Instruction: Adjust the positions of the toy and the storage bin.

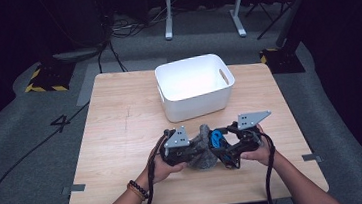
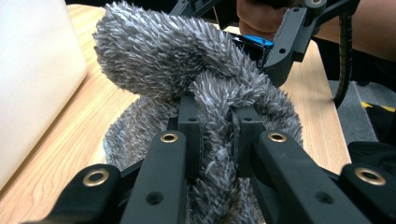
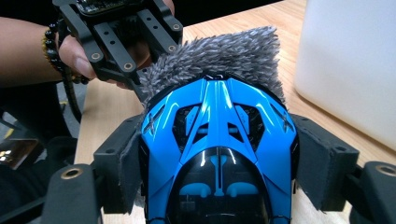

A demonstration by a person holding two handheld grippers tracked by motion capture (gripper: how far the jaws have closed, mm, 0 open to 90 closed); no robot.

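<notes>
a shaggy grey cloth point(image 2: 187, 70), long-piled and floppy, hangs bunched between both tongs just above the pale wood-grain counter point(image 1: 122, 138), in front of a smooth white plastic bin point(image 1: 195, 85). the left tongs point(image 2: 218, 135) are pinched nearly closed on a fold of the cloth. the right tongs point(image 3: 217, 154) stand wide, their padded jaws clamped on the flanks of a glossy blue toy car point(image 3: 217, 140) with black vents, its nose pointing away along the jaws into the cloth. both hands face inward, close together.
</notes>
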